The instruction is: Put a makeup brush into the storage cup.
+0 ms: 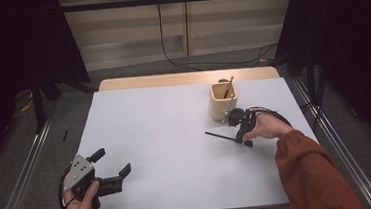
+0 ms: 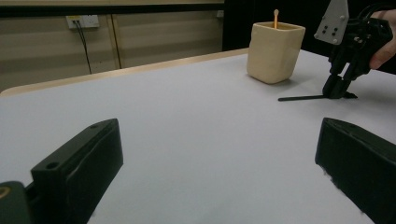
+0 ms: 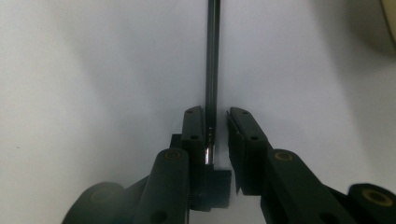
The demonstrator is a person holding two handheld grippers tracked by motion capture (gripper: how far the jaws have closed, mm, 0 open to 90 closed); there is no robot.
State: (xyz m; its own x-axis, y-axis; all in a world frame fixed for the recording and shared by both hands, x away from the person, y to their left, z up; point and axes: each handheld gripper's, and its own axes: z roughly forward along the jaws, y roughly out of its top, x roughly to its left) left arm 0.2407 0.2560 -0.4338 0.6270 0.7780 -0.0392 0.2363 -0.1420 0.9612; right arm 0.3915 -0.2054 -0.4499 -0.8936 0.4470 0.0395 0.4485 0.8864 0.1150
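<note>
A thin black pen (image 1: pixel 220 136) lies flat on the white table (image 1: pixel 169 176) right of centre. My right gripper (image 1: pixel 240 141) points down over the pen's near end. In the right gripper view the pen (image 3: pixel 212 56) runs up between the jaws of that gripper (image 3: pixel 215 112); it touches the left jaw and a narrow gap shows beside the right jaw. My left gripper (image 1: pixel 112 160) rests at the table's front left with its jaws wide apart and nothing between them. In the left gripper view my own jaws frame the left gripper's (image 2: pixel 217 130) bare sheet, with the pen (image 2: pixel 301 98) and the right gripper (image 2: pixel 338 91) farther off.
A beige square cup (image 1: pixel 223 101) stands just behind the right gripper, with a wooden stick (image 1: pixel 229 87) leaning in it. The cup (image 2: pixel 274 51) also appears in the left gripper view. Metal rails run along both sides of the table, and cables lie on the floor behind.
</note>
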